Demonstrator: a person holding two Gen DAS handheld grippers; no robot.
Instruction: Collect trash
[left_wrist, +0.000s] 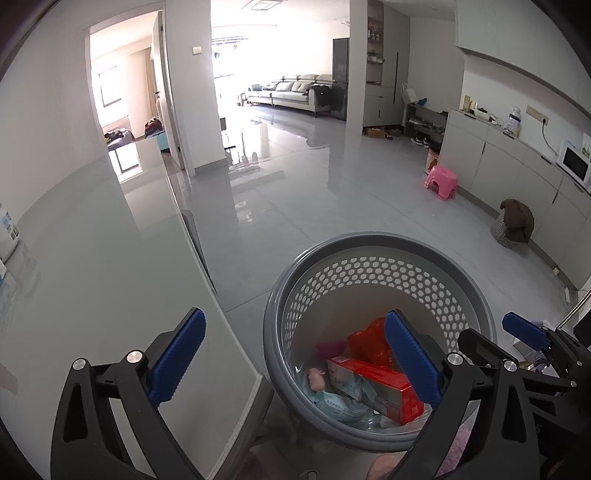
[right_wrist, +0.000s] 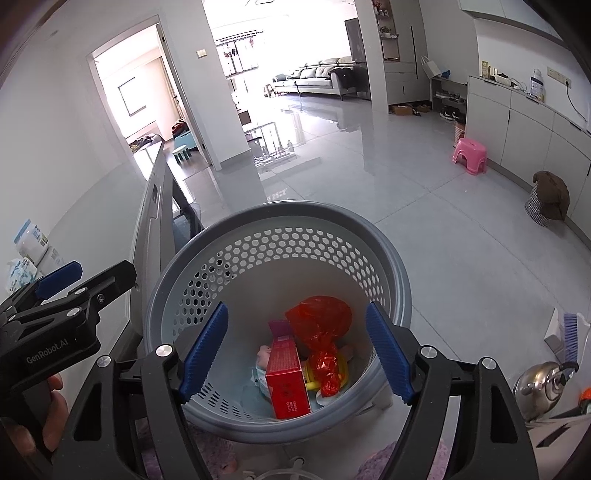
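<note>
The left claw (left_wrist: 295, 354) was spread wide, and nothing was between its blue pads. One pad hung over the grey desk (left_wrist: 110, 258) and the other hung over the bin. The right claw (right_wrist: 297, 350) was spread open too, right above the bin, and it pinched nothing.

The round grey bin (right_wrist: 388, 258) with little holes in its wall stood on the shiny floor (right_wrist: 461, 277), just beside the edge of the desk. The trash lay at the bottom of the bin. A red box (right_wrist: 288, 384) lay there. A crumpled red bag (right_wrist: 321, 321) rested beside the box, touching it. A small pink thing (right_wrist: 264, 352) and some pale blue wrapping (right_wrist: 258, 376) lay on the other side of the box. Something yellow (right_wrist: 314, 386) peeked out under the red bag.

Far off by the cupboards stood a pink stool (right_wrist: 469, 153). A shiny kettle (right_wrist: 539, 384) sat low on the right side.
</note>
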